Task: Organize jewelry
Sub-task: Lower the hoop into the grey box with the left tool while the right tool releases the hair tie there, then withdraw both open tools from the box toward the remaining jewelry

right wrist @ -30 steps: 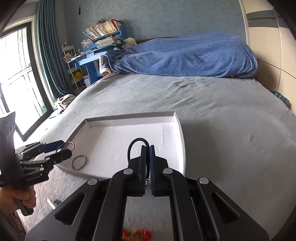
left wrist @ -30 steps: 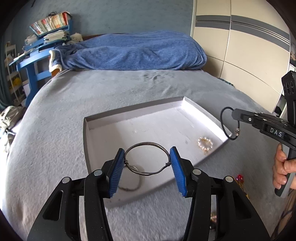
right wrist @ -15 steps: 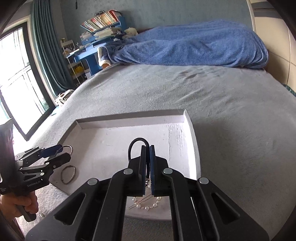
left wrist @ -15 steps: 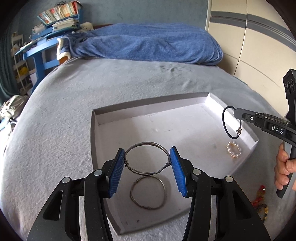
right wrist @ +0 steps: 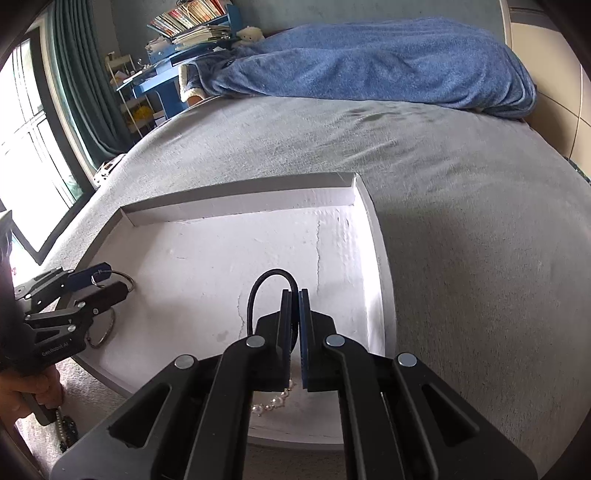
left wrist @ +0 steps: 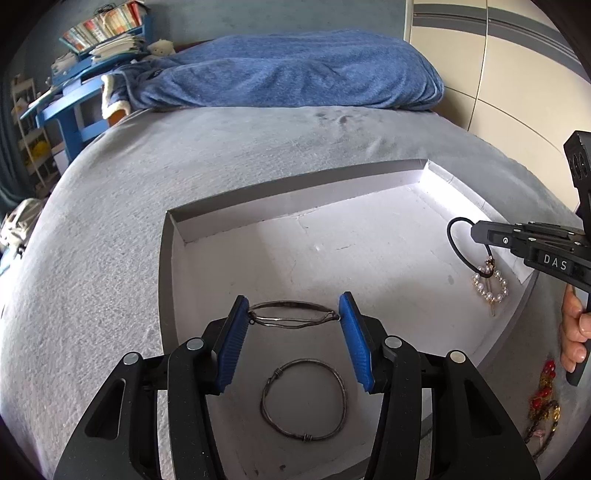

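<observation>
Nearest in the left wrist view, the left gripper [left wrist: 293, 319] has its blue-padded fingers [left wrist: 233, 345] set wide, and a thin silver wire bangle [left wrist: 293, 318] is spanned and clamped between the pads, held above the tray floor. Directly under it a second silver wire bangle [left wrist: 304, 399] lies flat on the floor of the shallow white foam tray [left wrist: 369, 258], close to the tray's near edge. To the right, off the tray and on the grey bed cover [left wrist: 110, 221], lies a red and gold beaded piece [left wrist: 546, 391], near the person's right hand [left wrist: 574, 332].

Further right in the tray, a heart-shaped pearl hair clip [left wrist: 491, 288] lies near the tray's right wall. The right gripper [left wrist: 476, 232] is above it with its black fingers pressed together on a black elastic cord loop [left wrist: 458, 240], which hangs down so that its metal joint appears to reach the pearl clip; whether it touches cannot be told.

In the right wrist view the same fingers [right wrist: 286, 317] meet on the cord, with the loop arching out to the left of them and pearls showing below. At the left the other gripper carries its bangle over the tray's left corner.

Beyond the tray the grey cover runs to a rumpled blue blanket [left wrist: 288, 70] at the head of the bed, with a blue shelf of books [left wrist: 103, 33] behind.
</observation>
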The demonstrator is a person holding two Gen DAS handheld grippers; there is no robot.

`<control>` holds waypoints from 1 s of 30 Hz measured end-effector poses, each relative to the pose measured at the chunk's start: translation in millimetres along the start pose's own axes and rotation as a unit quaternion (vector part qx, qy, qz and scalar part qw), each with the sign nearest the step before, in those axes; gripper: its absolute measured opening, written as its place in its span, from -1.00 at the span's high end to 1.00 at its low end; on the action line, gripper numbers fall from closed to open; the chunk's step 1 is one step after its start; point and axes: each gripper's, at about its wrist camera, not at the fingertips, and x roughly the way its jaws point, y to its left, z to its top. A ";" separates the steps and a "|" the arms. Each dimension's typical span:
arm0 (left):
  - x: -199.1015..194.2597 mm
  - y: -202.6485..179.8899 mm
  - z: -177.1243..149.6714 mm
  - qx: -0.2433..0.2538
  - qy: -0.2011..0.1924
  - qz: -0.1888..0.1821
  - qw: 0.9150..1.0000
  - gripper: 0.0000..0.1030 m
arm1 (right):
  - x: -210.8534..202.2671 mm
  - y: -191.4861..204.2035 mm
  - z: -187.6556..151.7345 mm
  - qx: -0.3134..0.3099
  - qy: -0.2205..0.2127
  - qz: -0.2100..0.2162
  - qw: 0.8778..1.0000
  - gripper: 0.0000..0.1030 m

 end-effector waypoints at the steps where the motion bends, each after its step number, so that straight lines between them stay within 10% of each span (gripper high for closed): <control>1: 0.0 -0.2 0.0 0.001 0.000 0.000 1.000 -0.02 | 0.6 0.2 -0.5 -0.001 0.002 -0.001 1.000 0.91; 9: -2.0 -4.0 -0.2 0.006 -0.001 0.007 1.000 -0.16 | -7.8 5.2 0.7 -0.008 -0.010 0.003 1.000 0.16; 14: -19.5 -6.5 2.8 -0.003 -0.024 0.004 1.000 -0.59 | -19.7 8.6 2.2 -0.005 -0.024 0.015 1.000 -0.23; 30: -83.0 -6.1 -10.1 -0.026 -0.066 0.009 0.997 -0.88 | -74.6 12.9 -19.9 0.003 -0.063 0.016 0.998 -0.85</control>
